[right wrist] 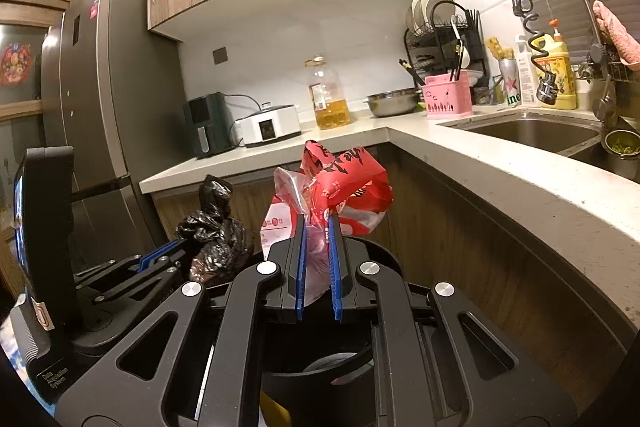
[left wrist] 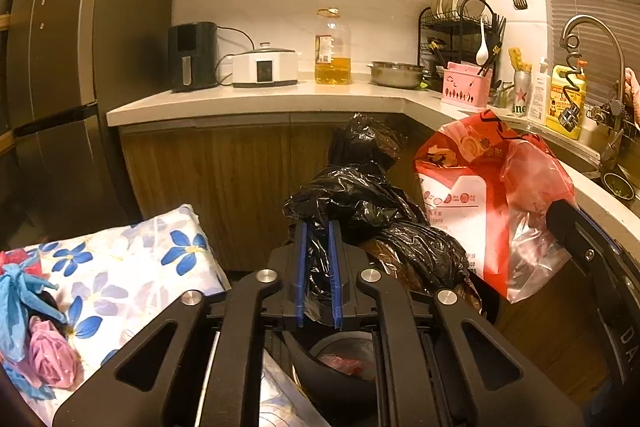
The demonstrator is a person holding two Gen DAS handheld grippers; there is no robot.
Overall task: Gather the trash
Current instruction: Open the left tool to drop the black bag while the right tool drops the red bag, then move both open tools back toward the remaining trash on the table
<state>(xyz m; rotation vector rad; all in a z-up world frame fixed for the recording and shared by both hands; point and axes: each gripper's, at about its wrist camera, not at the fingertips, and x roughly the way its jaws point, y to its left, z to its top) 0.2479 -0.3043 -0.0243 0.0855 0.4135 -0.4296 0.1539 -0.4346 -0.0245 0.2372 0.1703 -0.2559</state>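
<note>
My left gripper (left wrist: 318,227) is shut on a crumpled black trash bag (left wrist: 360,195), whose plastic is pinched between the blue pads and bulges up and to the right. My right gripper (right wrist: 318,223) is shut on a red and clear plastic bag (right wrist: 344,179) with printed packaging inside. Both bags hang side by side over a round black bin (right wrist: 320,367); in the left wrist view the bin's rim (left wrist: 304,367) shows below the fingers with red scraps inside. The red bag (left wrist: 492,187) hangs right of the black one. The right wrist view shows the black bag (right wrist: 216,227) and left gripper (right wrist: 160,255) at lower left.
An L-shaped counter (right wrist: 500,167) wraps behind and to the right, with a sink (right wrist: 528,135), oil bottle (left wrist: 332,47), air fryer (left wrist: 192,57) and dish rack (left wrist: 460,31). A dark fridge (left wrist: 60,67) stands left. A floral-covered surface (left wrist: 132,267) holds a blue glove (left wrist: 20,291) and pink bag (left wrist: 52,355).
</note>
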